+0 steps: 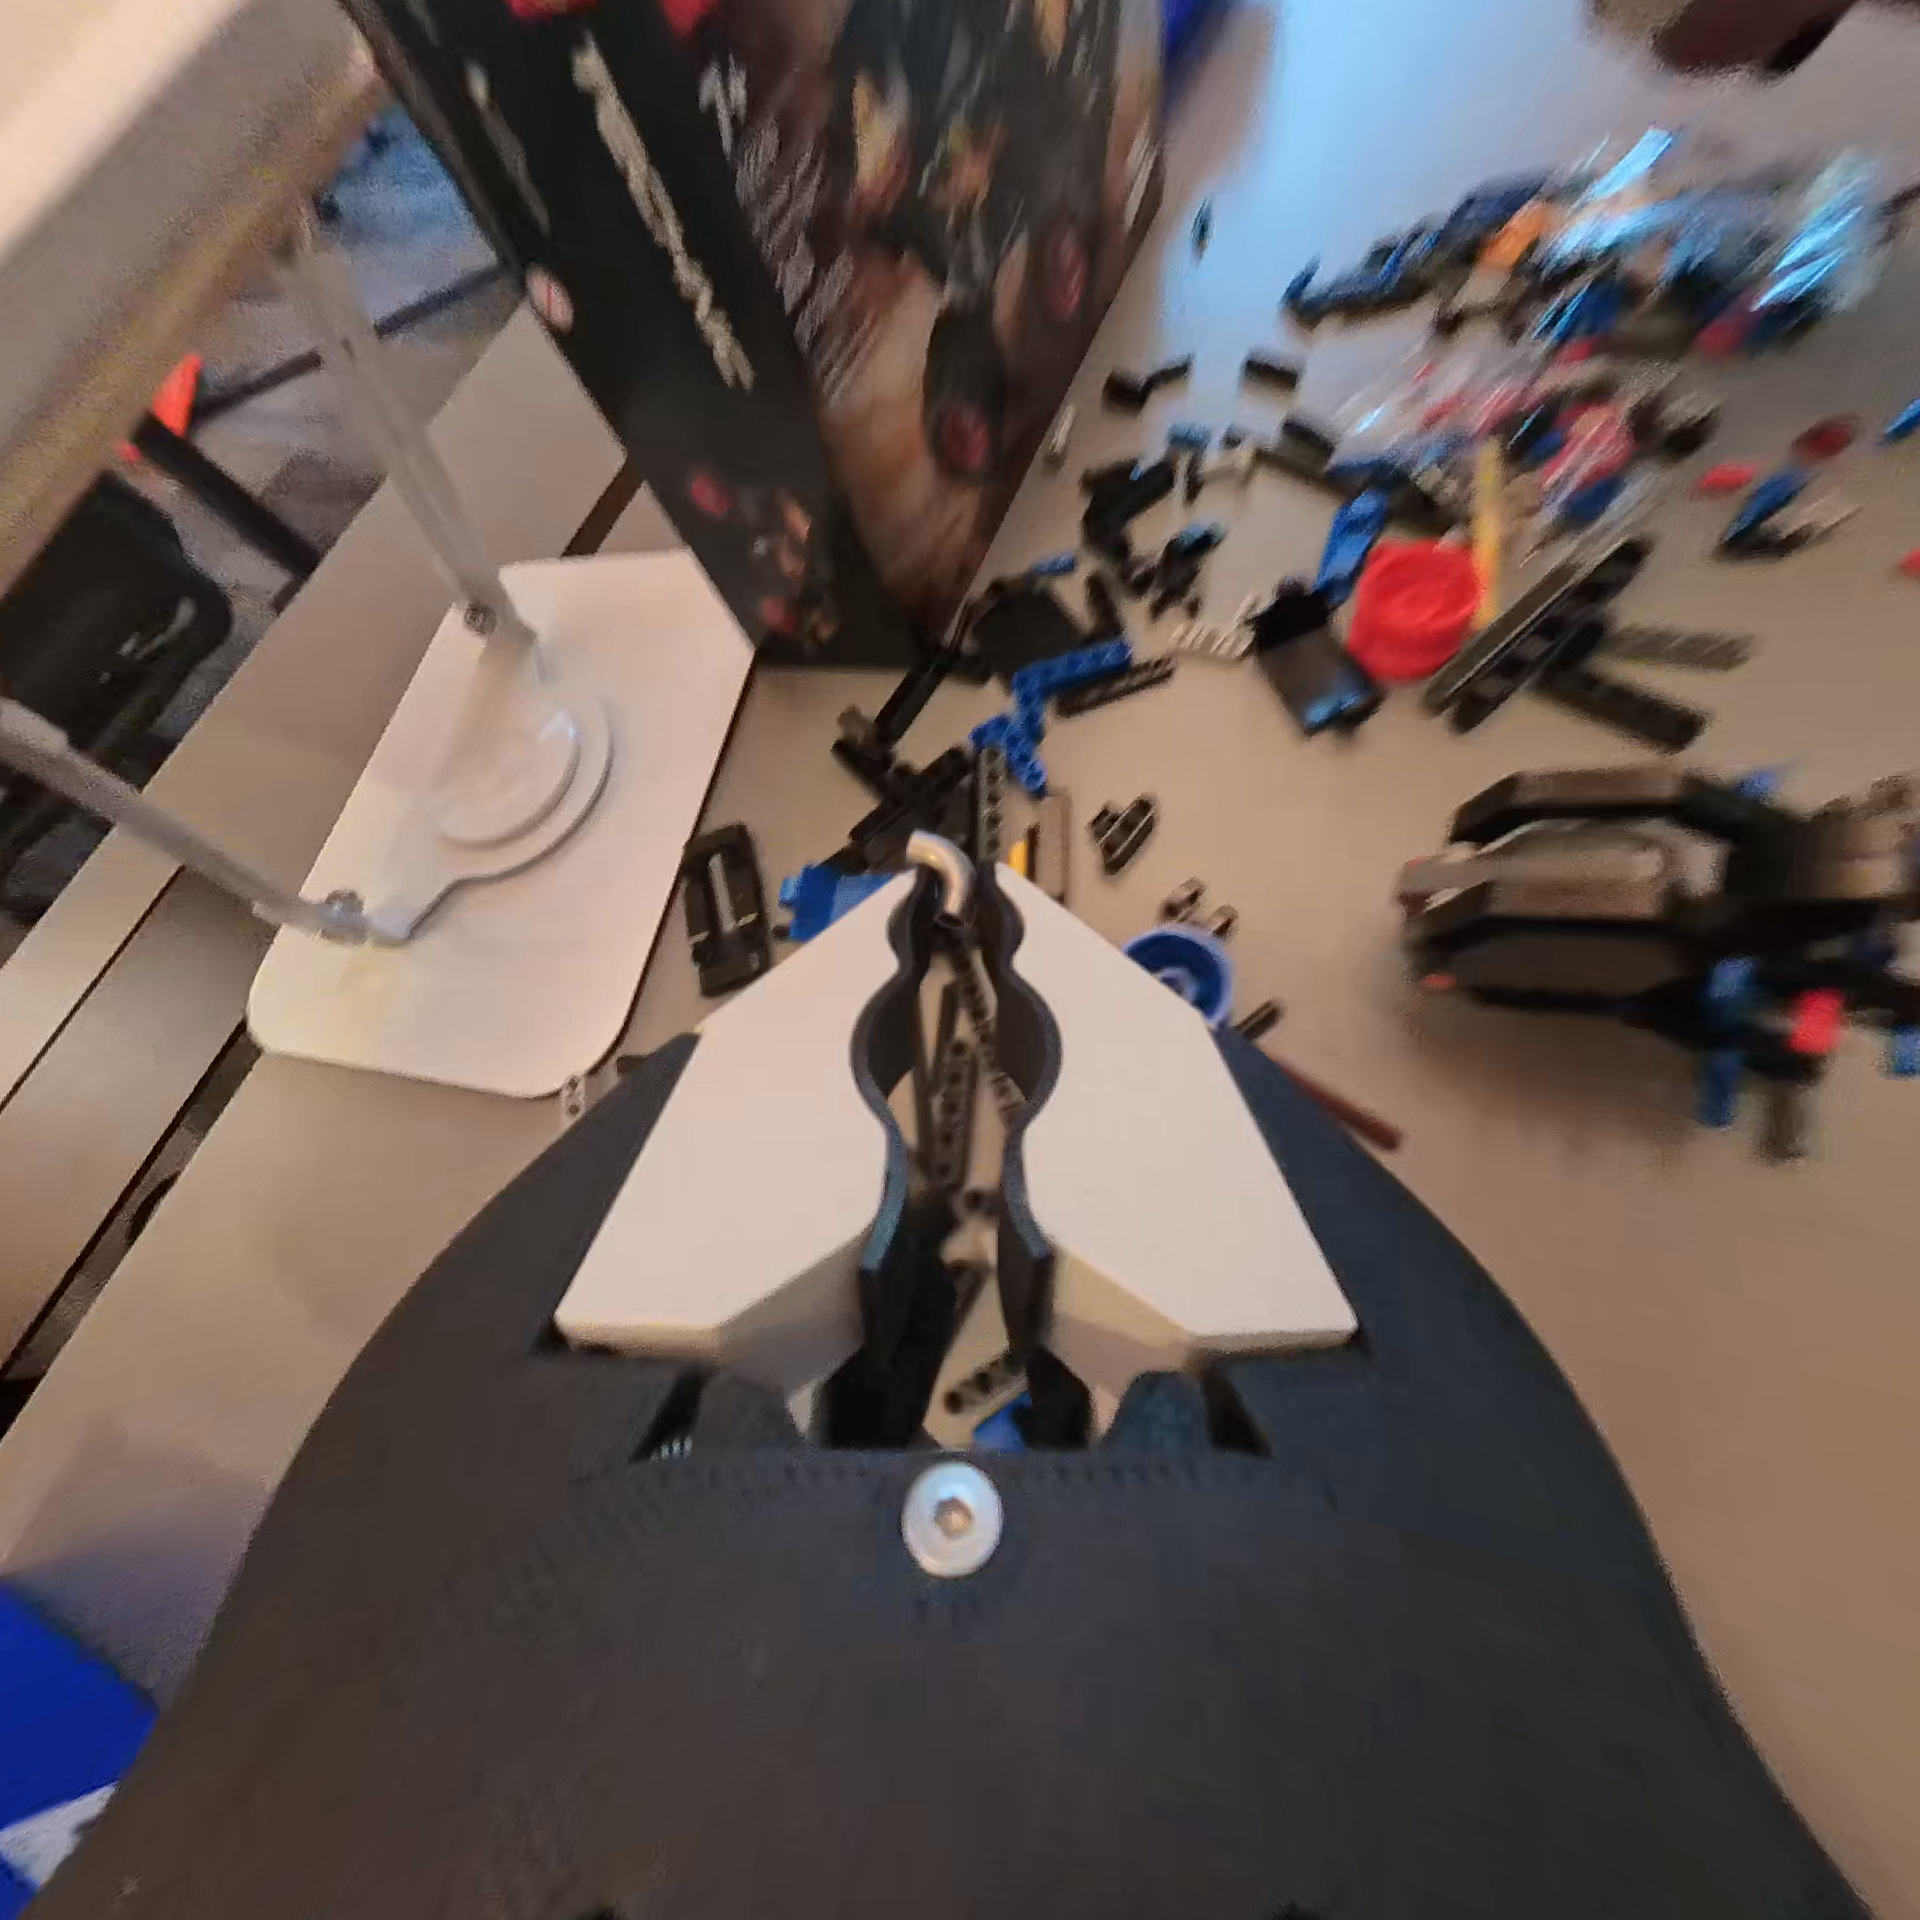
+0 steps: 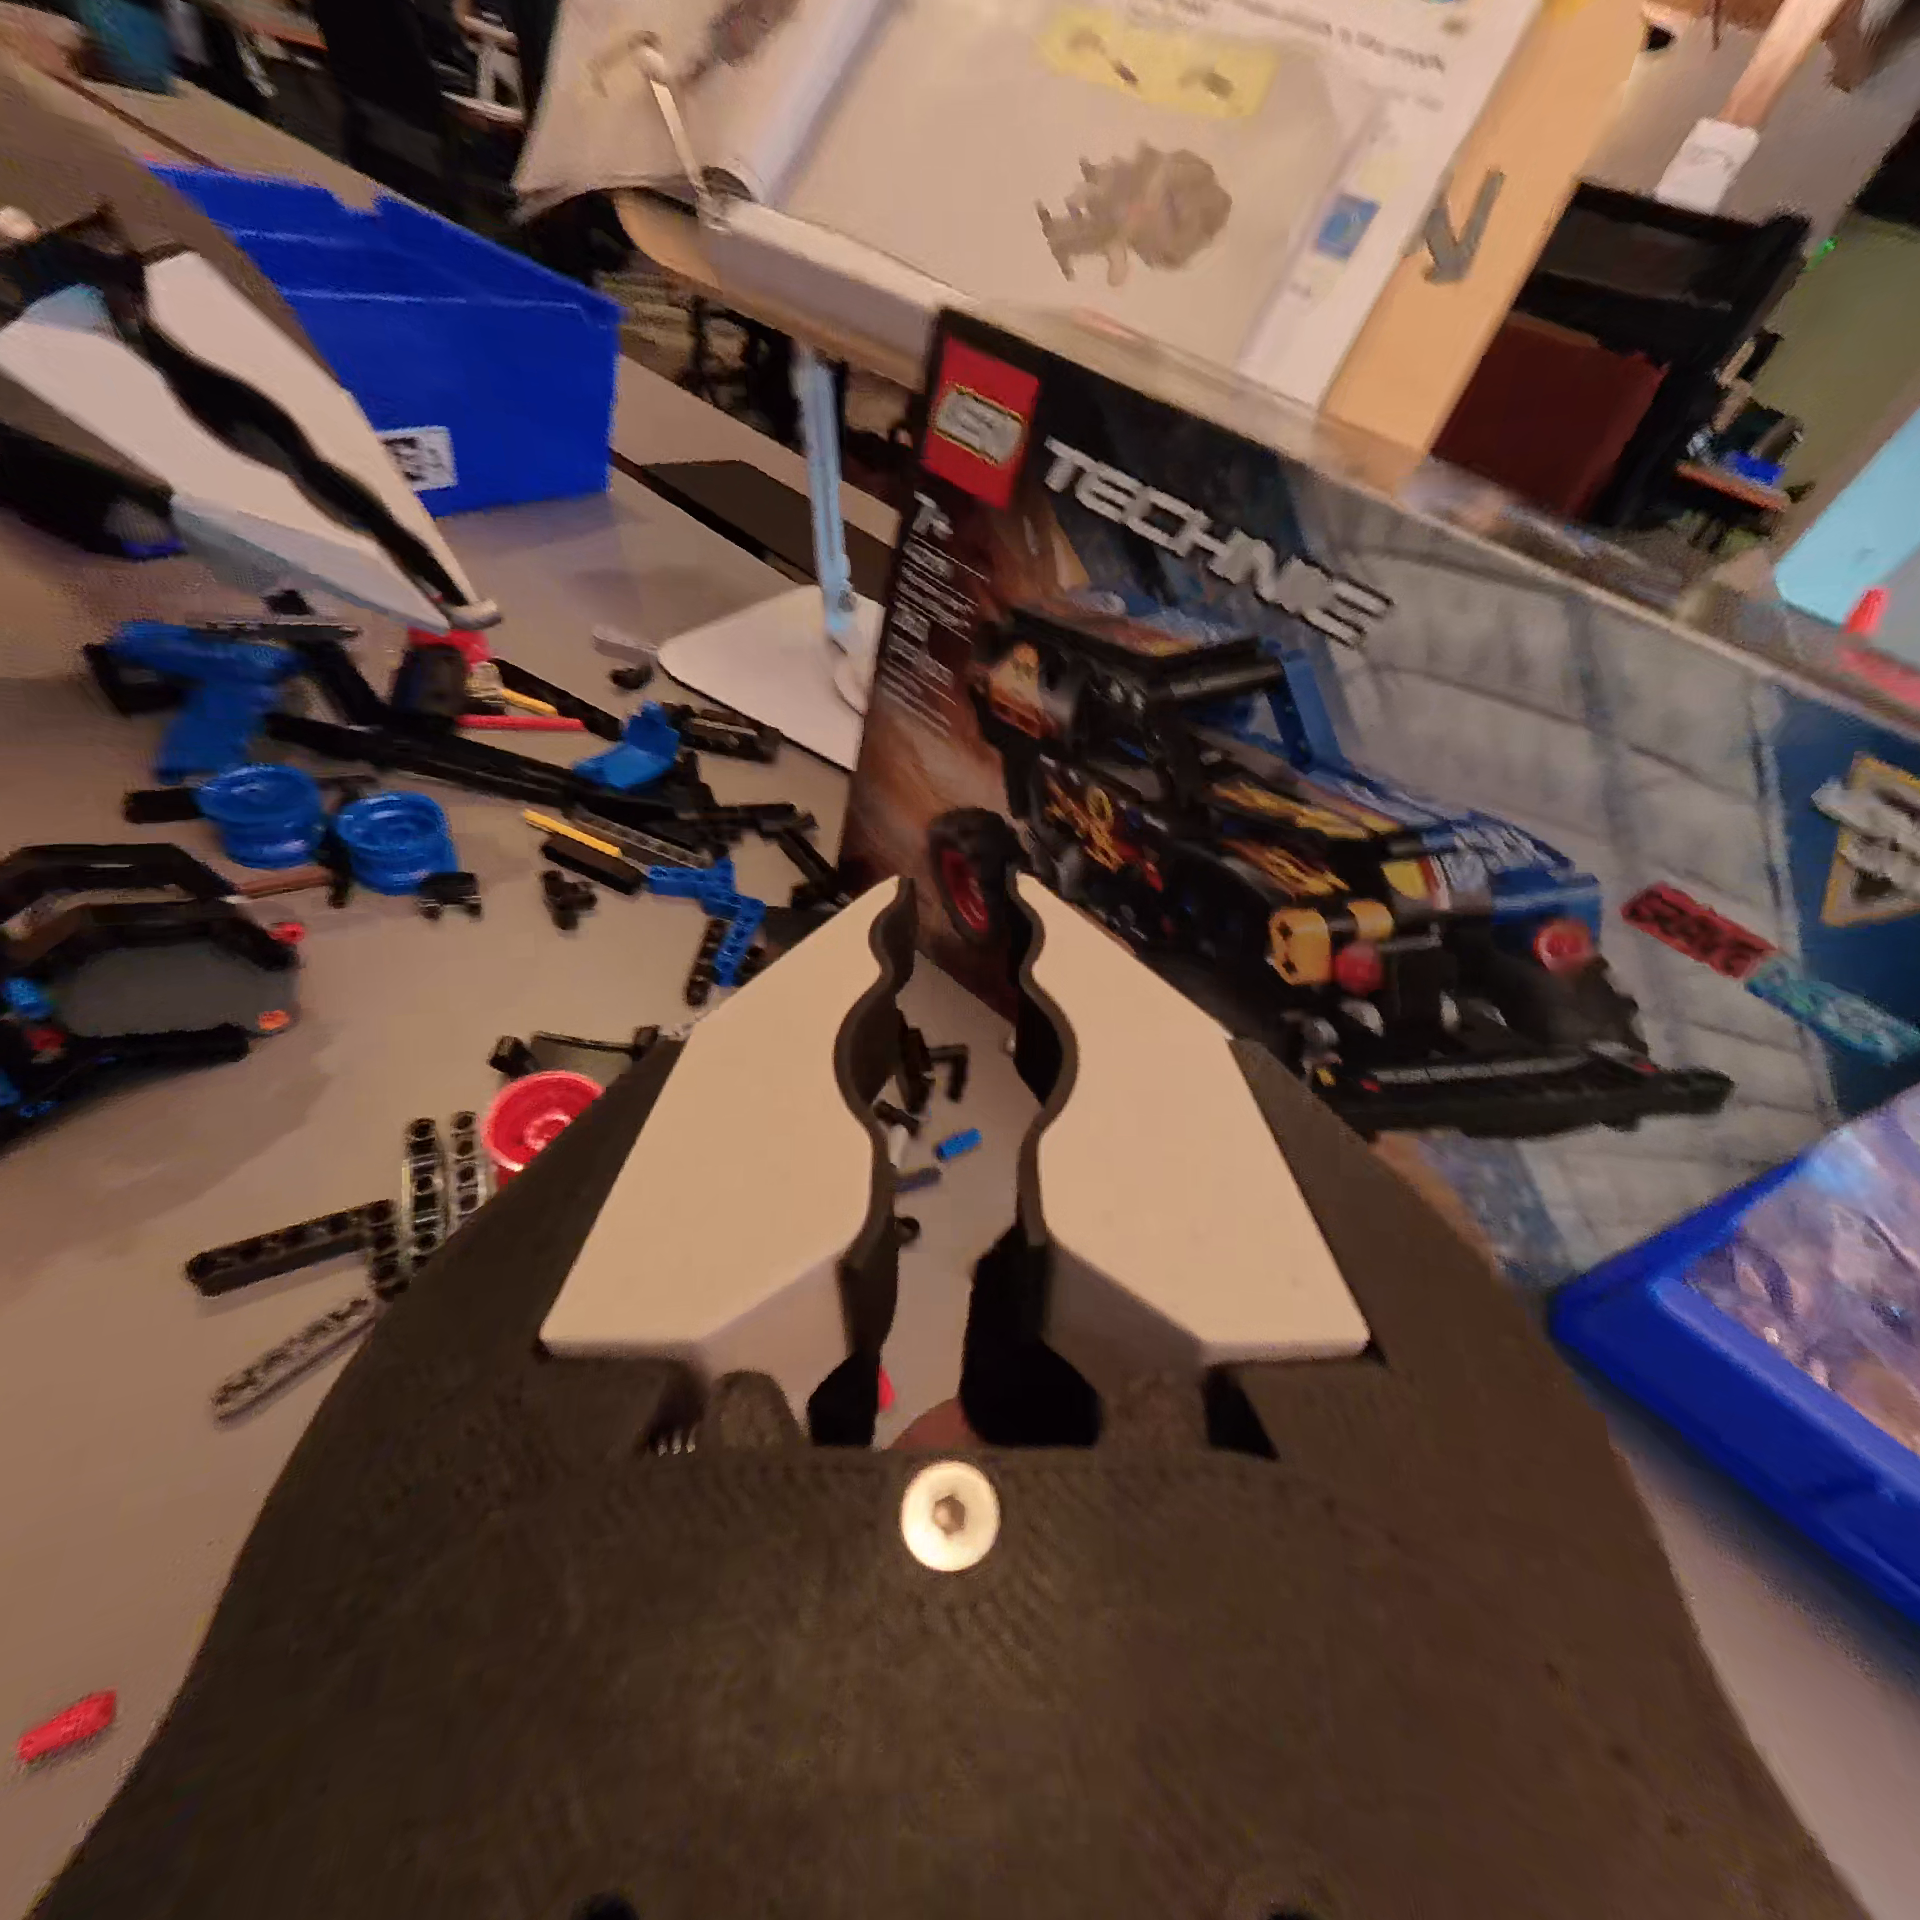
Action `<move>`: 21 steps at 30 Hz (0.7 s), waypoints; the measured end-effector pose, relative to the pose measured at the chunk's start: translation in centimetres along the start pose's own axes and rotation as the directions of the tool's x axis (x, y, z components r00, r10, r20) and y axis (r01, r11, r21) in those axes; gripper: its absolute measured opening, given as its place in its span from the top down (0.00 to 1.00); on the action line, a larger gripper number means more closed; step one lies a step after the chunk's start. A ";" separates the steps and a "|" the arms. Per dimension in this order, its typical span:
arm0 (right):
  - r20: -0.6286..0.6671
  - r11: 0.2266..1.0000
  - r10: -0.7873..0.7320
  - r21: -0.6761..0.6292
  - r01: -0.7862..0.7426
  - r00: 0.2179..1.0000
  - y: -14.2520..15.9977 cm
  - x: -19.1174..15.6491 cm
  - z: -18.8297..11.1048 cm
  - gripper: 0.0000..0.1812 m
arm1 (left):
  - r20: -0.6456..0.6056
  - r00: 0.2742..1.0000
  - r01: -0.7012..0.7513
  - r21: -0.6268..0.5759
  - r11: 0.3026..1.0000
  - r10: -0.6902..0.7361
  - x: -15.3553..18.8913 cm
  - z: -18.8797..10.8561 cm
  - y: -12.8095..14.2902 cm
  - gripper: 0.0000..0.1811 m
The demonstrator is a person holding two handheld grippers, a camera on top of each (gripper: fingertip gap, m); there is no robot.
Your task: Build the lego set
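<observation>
My left gripper [image 1: 948, 891] is shut on a small light-grey bent piece [image 1: 932, 854] that sticks out of its tips, held above the table. It also shows in the right wrist view [image 2: 457, 613], top left, over loose parts. My right gripper [image 2: 962, 896] is open and empty, held above the table in front of the set's box [image 2: 1195, 790]. A partly built black and blue chassis [image 1: 1662, 914] lies right of the left gripper, and shows at the left edge of the right wrist view [image 2: 135, 966]. Loose black and blue beams [image 1: 1039, 686] lie scattered.
A red wheel hub [image 2: 540, 1122] and two blue hubs [image 2: 395, 842] lie among the parts. A white stand base [image 1: 499, 831] sits left of the box and holds up an instruction booklet [image 2: 1039, 156]. Blue bins stand at back left [image 2: 416, 343] and at right [image 2: 1766, 1403]. The grippers' ends are close to 20 cm from one another.
</observation>
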State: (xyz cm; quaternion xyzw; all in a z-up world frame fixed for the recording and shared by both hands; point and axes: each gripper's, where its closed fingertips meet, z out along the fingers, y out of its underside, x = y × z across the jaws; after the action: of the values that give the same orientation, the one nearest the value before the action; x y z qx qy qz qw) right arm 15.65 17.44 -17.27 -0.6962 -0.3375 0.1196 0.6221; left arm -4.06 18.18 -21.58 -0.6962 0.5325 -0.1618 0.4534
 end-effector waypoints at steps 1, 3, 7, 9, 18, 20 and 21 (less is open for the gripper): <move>0.016 0.999 -0.038 0.007 0.038 0.999 -0.4 -0.8 0.1 0.92 | -0.019 1.000 0.014 0.036 0.999 -0.014 0.6 -0.5 -1.0 0.97; 0.049 0.995 -0.101 0.024 0.100 0.994 -1.2 -2.7 0.5 0.92 | -0.073 0.996 0.063 0.099 0.993 -0.056 2.1 -1.3 -2.7 0.97; 0.139 0.971 -0.226 0.114 0.211 0.964 -3.9 -7.2 0.9 0.93 | -0.177 0.978 0.142 0.190 0.971 -0.109 4.8 -2.3 -5.5 0.97; 0.147 0.943 -0.322 0.138 0.303 0.935 -4.8 -9.1 1.0 0.93 | -0.242 0.960 0.191 0.209 0.959 -0.139 6.0 -2.5 -6.4 0.97; 0.084 0.823 -0.559 0.179 0.540 0.825 -5.8 -13.3 1.6 0.91 | -0.473 0.852 0.374 0.249 0.893 -0.224 9.2 -2.1 -8.9 0.97; 0.105 0.832 -0.545 0.191 0.521 0.832 -5.6 -13.4 1.5 0.90 | -0.506 0.833 0.387 0.241 0.890 -0.225 9.6 -2.1 -8.9 0.97; 0.124 0.838 -0.537 0.198 0.509 0.835 -5.5 -13.5 1.3 0.90 | -0.519 0.823 0.397 0.239 0.886 -0.229 9.8 -2.1 -9.0 0.97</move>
State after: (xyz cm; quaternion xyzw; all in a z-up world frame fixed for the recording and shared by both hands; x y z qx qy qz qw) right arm 3.07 10.07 -15.77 -0.5127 -0.5580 0.0314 0.6517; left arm 3.55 8.72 -15.78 -0.6256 0.4680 -0.4898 0.3870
